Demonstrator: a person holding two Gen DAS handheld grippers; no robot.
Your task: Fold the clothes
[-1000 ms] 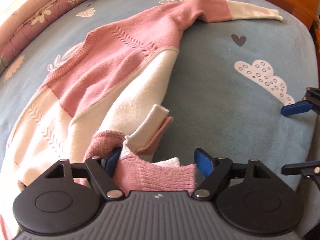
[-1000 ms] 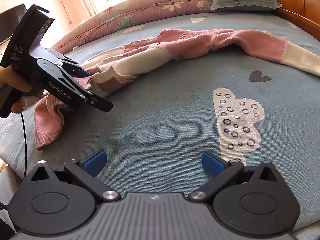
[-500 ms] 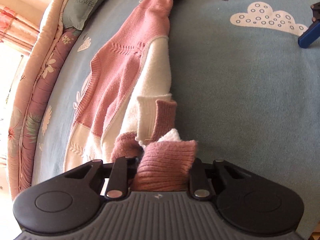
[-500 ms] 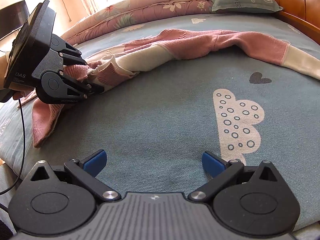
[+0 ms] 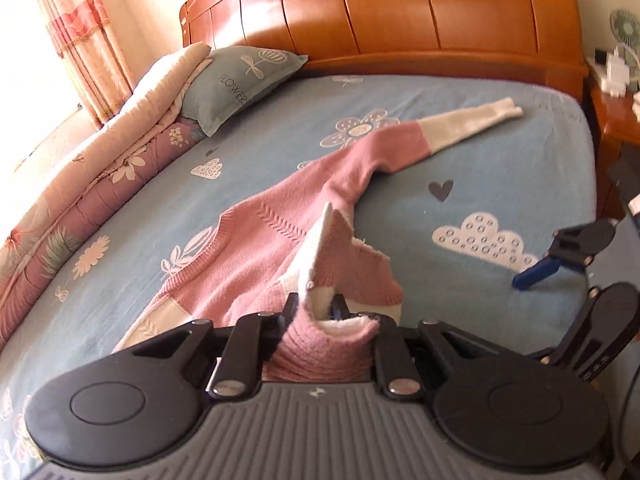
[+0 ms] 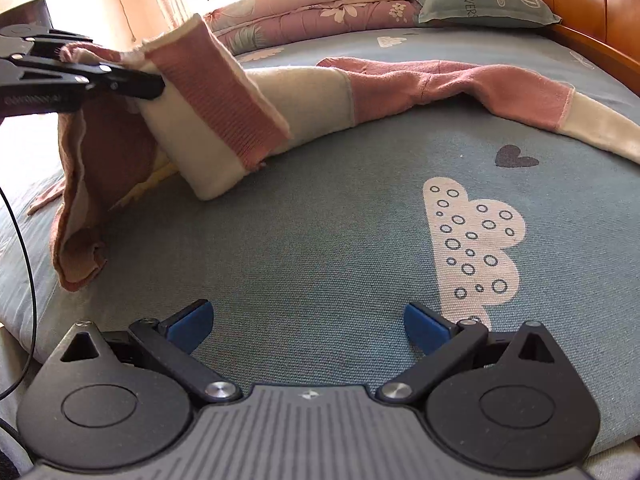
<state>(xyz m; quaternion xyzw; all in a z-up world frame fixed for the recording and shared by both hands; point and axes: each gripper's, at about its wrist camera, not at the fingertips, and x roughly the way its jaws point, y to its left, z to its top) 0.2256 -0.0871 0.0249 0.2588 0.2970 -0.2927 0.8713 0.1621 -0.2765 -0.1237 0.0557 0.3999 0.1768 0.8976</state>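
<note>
A pink and cream knitted sweater (image 5: 280,236) lies across the blue bed sheet (image 5: 500,184), one sleeve stretched toward the headboard. My left gripper (image 5: 320,312) is shut on the sweater's near hem and sleeve cuff and holds the bunched cloth lifted off the bed. In the right wrist view the left gripper (image 6: 152,84) shows at upper left with the sweater (image 6: 224,116) hanging from it. My right gripper (image 6: 306,320) is open and empty, low over bare sheet near a cloud print; it also shows in the left wrist view (image 5: 536,276).
A wooden headboard (image 5: 400,12) stands at the far end. A grey pillow (image 5: 240,84) and a folded floral quilt (image 5: 100,184) lie along the left side. A wooden nightstand (image 5: 616,116) with small items is at the far right.
My left gripper has closed on the sweater's near edge and lifted it up off the bed, tilting up toward the headboard. My right gripper has stayed still and open.
</note>
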